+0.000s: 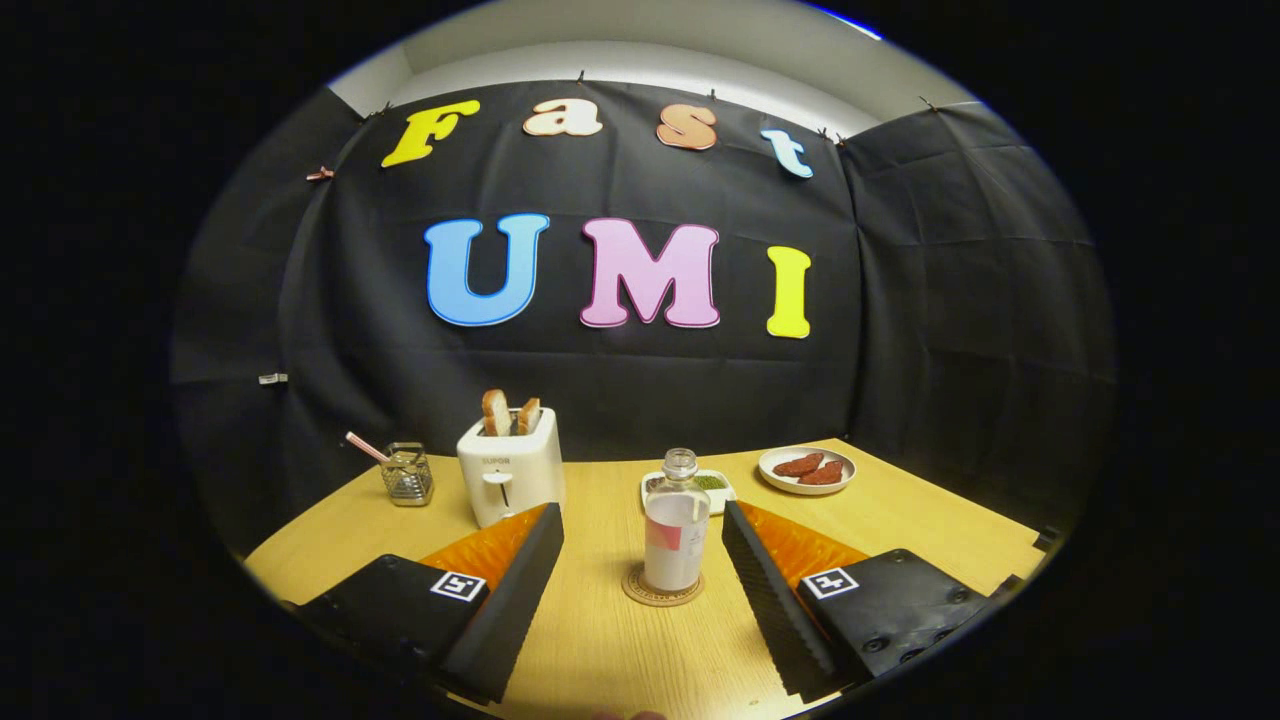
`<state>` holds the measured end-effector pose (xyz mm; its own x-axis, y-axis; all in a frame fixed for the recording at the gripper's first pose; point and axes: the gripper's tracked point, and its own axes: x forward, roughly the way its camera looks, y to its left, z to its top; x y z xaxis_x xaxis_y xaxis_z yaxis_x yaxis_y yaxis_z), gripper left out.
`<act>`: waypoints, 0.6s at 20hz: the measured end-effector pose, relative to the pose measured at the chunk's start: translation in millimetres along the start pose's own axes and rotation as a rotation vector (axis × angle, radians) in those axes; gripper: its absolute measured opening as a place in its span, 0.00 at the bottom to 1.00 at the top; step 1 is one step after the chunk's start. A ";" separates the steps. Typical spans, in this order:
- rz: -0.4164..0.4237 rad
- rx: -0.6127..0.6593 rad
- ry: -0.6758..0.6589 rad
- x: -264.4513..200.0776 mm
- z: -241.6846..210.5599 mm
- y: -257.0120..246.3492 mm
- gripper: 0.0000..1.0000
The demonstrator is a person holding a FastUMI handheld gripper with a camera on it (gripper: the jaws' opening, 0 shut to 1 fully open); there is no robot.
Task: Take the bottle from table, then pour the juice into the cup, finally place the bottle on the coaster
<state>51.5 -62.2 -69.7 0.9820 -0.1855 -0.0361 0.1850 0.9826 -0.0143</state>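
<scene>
A clear glass bottle (pixel 675 530) with a little pale liquid and a red-and-white label stands upright on a round cork coaster (pixel 662 588) on the wooden table (pixel 900 530). My gripper (pixel 642 522) is open, its two fingers spread wide on either side of the bottle without touching it; the bottle sits between the fingertips. A glass cup (pixel 407 474) with a pink straw stands far off beyond the left finger, beside the toaster.
A white toaster (pixel 510 478) holding two bread slices stands beyond the left finger. A small white dish (pixel 712 484) with something green sits just behind the bottle. A plate of sausages (pixel 806 469) lies at the table's far right corner.
</scene>
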 end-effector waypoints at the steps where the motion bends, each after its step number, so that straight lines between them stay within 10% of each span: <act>1: 0.011 0.002 -0.005 -3.6 6.9 1.4 0.98; 12: 0.071 -0.028 -0.093 -38.2 84.4 -10.3 0.98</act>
<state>15.3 -64.6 16.1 0.9922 -0.1125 0.0544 0.1149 0.9924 -0.0431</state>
